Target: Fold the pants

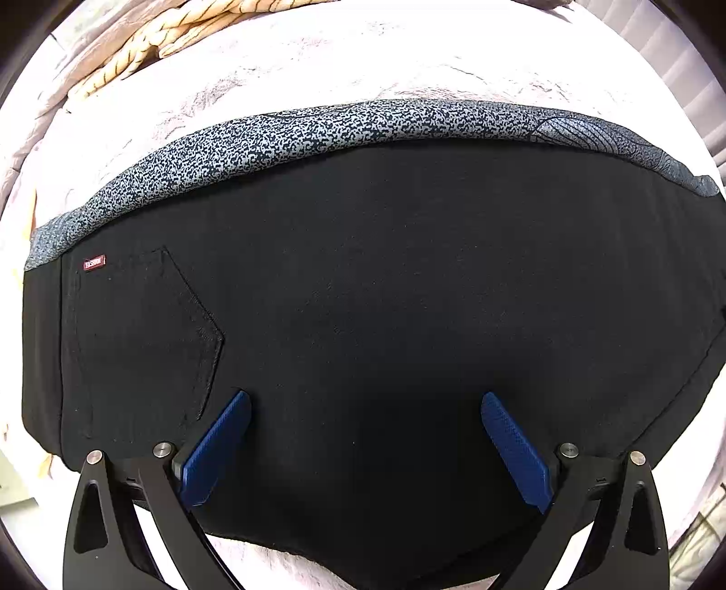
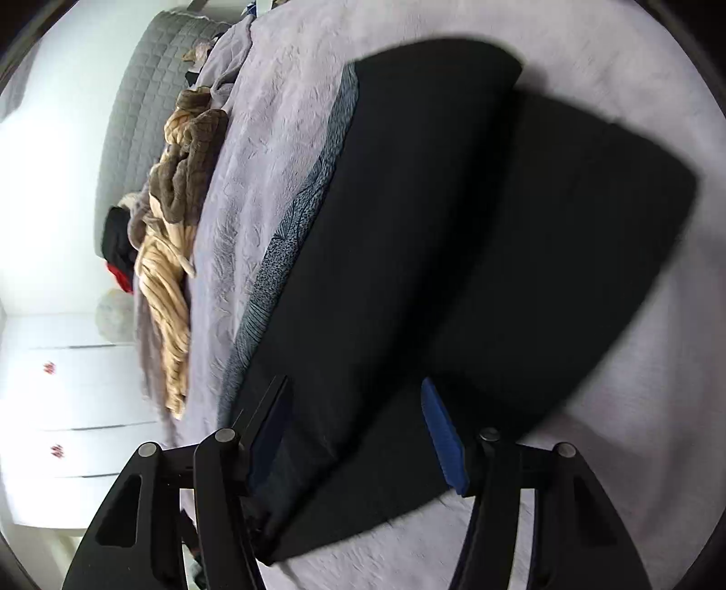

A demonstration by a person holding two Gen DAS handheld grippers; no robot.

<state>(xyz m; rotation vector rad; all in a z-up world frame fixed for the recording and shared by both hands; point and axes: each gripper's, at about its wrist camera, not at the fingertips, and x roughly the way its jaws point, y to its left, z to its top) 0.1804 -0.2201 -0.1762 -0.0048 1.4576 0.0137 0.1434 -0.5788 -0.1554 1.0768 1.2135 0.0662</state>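
Note:
Black pants (image 1: pixel 385 281) lie flat on a pale bed cover (image 1: pixel 317 59). A back pocket (image 1: pixel 149 336) with a small red label (image 1: pixel 94 263) is at the left, and a grey speckled panel (image 1: pixel 290 131) runs along the far edge. My left gripper (image 1: pixel 365 408) is open just above the near part of the pants, holding nothing. In the right wrist view the pants (image 2: pixel 453 218) lie folded in layers with the speckled edge (image 2: pixel 281 254) at the left. My right gripper (image 2: pixel 354 408) is open over the near end of the pants.
A heap of tan and brown blankets (image 2: pixel 177 218) lies along the far side of the bed, also in the left wrist view (image 1: pixel 149 41). A grey quilted headboard (image 2: pixel 136 104) and white drawers (image 2: pixel 77 399) stand beyond the bed edge.

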